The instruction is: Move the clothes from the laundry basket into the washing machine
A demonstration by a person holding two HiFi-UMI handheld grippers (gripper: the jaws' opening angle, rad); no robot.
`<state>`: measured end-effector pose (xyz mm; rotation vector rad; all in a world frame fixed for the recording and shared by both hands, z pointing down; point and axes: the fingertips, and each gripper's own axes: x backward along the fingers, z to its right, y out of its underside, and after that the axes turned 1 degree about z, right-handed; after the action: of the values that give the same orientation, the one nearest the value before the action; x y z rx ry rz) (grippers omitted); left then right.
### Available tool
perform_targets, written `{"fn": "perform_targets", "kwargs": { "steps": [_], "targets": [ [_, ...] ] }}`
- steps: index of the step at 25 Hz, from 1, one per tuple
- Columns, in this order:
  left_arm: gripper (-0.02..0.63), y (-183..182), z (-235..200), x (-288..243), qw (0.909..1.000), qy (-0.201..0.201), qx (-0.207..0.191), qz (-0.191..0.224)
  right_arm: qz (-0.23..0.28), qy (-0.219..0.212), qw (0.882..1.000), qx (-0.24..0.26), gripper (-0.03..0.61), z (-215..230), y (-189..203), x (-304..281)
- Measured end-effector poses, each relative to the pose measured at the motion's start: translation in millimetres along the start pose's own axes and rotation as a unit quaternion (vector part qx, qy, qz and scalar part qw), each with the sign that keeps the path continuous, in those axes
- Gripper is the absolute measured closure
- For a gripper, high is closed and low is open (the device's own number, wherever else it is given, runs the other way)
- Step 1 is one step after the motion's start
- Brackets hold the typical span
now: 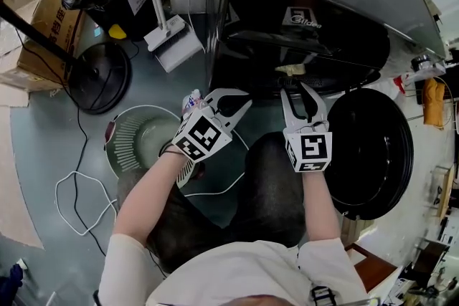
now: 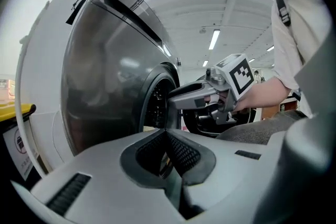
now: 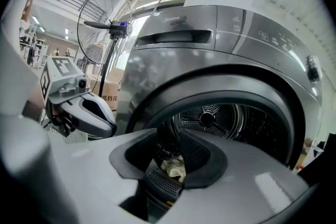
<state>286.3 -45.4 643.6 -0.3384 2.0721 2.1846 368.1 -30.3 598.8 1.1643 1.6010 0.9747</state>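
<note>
1. Nearest the camera, a seated person holds both tools about level in front of the machine. The left gripper [image 1: 242, 107] [image 2: 167, 134] has its jaws together at the tips, with nothing between them.
2. Just beside it, the right gripper [image 1: 300, 91] [image 3: 169, 136] has its jaws narrow, with a slim gap between them. The pads press on nothing, so it too is empty.
3. On the floor to the person's left stands the laundry basket [image 1: 133, 129]. Its pale bottom is bare where it shows, and no garment can be seen in it. The left arm and tool cover the near side of the rim, so a small item there cannot be ruled out.
4. Beyond the tools is the washing machine [image 1: 323, 3] [image 3: 226, 39]. Its round door [image 1: 369, 150] is swung fully open to the right.
5. A pale cloth [image 3: 174, 165] [image 1: 290, 70] lies low at the mouth of the drum [image 3: 220, 118], touching a dark garment [image 3: 167, 152]. Farther in, the drum's perforated wall shows bare.
6. Judging by the bare basket and the laundry in the machine, the transfer looks all but complete. What seems left is to check the hidden part of the basket and to nudge the cloth at the lip deeper inside.
</note>
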Motion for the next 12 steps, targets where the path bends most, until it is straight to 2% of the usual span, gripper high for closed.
{"fn": "perform_targets", "kwargs": {
  "steps": [6,12],
  "targets": [
    [0.607,-14,-9,13,0.9992,-0.031,0.001,0.026,0.033,-0.025,0.999,-0.005,0.468,-20,-30,4],
    [0.607,-11,-21,40,0.9975,-0.062,0.008,0.032,0.053,-0.065,0.996,0.000,0.506,-49,-46,-3]
  ]
}}
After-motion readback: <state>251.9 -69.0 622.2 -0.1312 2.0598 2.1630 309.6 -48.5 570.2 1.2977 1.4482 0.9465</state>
